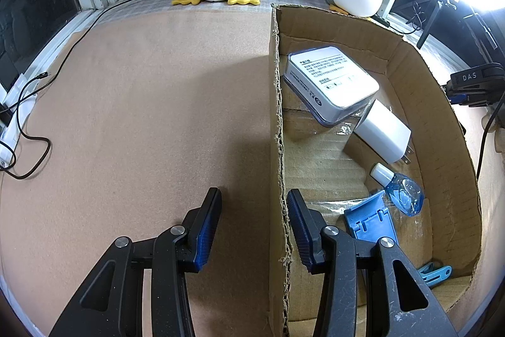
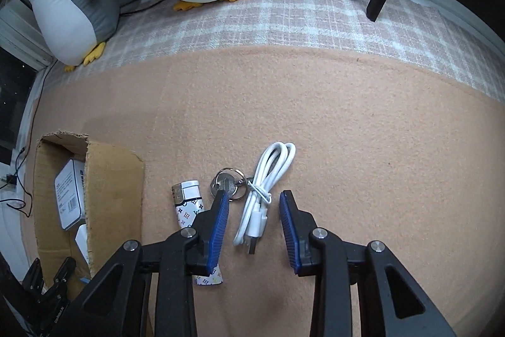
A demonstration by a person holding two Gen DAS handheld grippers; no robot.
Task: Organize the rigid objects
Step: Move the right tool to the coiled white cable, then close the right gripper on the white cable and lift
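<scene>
Straddling: our left gripper (image 1: 254,204), jaws wide, spans the cardboard box (image 1: 274,116) wall;
Right gripper (image 2: 254,207): our jaws wide around the white cable (image 2: 266,188);
Beside: keys (image 2: 228,183), lighter (image 2: 188,202)

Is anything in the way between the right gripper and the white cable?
No. The right gripper is open, and the white cable lies on the mat right between its fingers. The keys and lighter sit off to the left side.
</scene>
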